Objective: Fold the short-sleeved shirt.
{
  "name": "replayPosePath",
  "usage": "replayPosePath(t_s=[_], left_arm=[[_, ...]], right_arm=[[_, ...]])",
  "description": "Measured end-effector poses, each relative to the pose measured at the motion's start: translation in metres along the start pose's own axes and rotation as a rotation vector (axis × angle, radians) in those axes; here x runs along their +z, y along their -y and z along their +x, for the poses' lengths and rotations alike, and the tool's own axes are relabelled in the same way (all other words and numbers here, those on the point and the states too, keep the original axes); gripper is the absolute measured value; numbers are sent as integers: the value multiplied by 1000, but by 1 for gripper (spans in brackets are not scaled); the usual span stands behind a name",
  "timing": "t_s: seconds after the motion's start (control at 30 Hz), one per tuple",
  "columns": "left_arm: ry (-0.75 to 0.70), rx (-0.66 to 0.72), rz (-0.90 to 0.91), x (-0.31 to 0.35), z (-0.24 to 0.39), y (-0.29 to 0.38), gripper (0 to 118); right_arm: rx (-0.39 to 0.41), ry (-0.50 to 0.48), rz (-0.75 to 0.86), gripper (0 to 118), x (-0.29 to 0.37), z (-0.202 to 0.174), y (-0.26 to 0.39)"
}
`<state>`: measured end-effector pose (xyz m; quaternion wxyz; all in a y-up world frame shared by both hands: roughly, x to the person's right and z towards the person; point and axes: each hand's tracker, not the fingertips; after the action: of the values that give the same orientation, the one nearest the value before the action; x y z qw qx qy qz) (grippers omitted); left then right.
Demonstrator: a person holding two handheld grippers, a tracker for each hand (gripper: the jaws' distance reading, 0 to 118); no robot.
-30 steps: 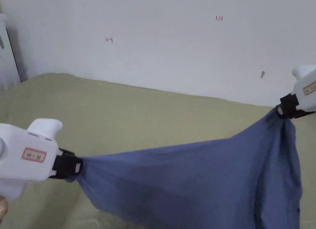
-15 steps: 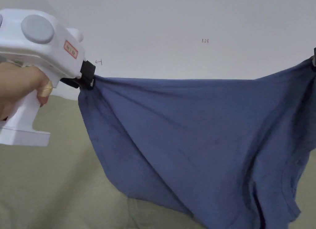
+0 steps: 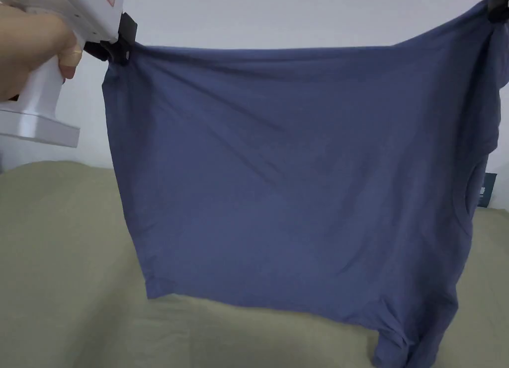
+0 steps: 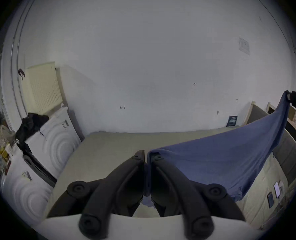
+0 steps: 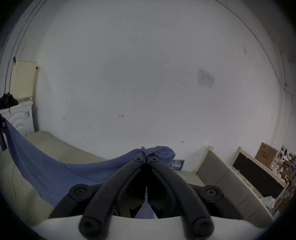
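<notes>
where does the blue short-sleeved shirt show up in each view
Head view: the blue short-sleeved shirt hangs spread across the middle.
Left gripper view: lower right, stretching to the far gripper.
Right gripper view: lower left, sagging.
Shared landmark: the olive-green bed cover below it.

Head view close behind shirt (image 3: 298,185), facing wall (image 3: 298,16).

A plain white wall (image 4: 143,53) rises behind a bed covered with an olive-green sheet (image 3: 59,245). A sheet of paper (image 5: 205,79) is stuck on the wall. Beside the bed stand white foam packing blocks (image 4: 57,139) with a dark garment (image 4: 31,124) heaped on top. Framed panels (image 5: 230,178) and a cardboard box (image 5: 265,153) lean opposite. The light is soft and even.
</notes>
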<state>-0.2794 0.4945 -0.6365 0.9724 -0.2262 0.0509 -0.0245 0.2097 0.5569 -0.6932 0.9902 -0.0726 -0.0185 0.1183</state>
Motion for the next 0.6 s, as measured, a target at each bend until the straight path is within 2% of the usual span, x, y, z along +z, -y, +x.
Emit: replayPosePath(t_s=[0.13, 0.23, 0.37, 0.4, 0.47, 0.6], left_arm=[[-26, -19, 68, -12, 6, -15, 8], [-35, -1, 81, -32, 1, -29, 8], [-24, 18, 95, -36, -1, -32, 8], [-24, 23, 89, -38, -2, -31, 8], [-11, 12, 73, -37, -1, -24, 8], [7, -44, 25, -35, 5, 4, 8]], right_arm=[[-22, 57, 98, 0, -5, -4, -1], [-36, 34, 85, 0, -12, -3, 1], [3, 42, 86, 0, -15, -5, 2], [-32, 36, 86, 0, -13, -4, 3], [-55, 28, 44, 0, -12, -4, 6], [-46, -18, -38, 0, 4, -10, 31]])
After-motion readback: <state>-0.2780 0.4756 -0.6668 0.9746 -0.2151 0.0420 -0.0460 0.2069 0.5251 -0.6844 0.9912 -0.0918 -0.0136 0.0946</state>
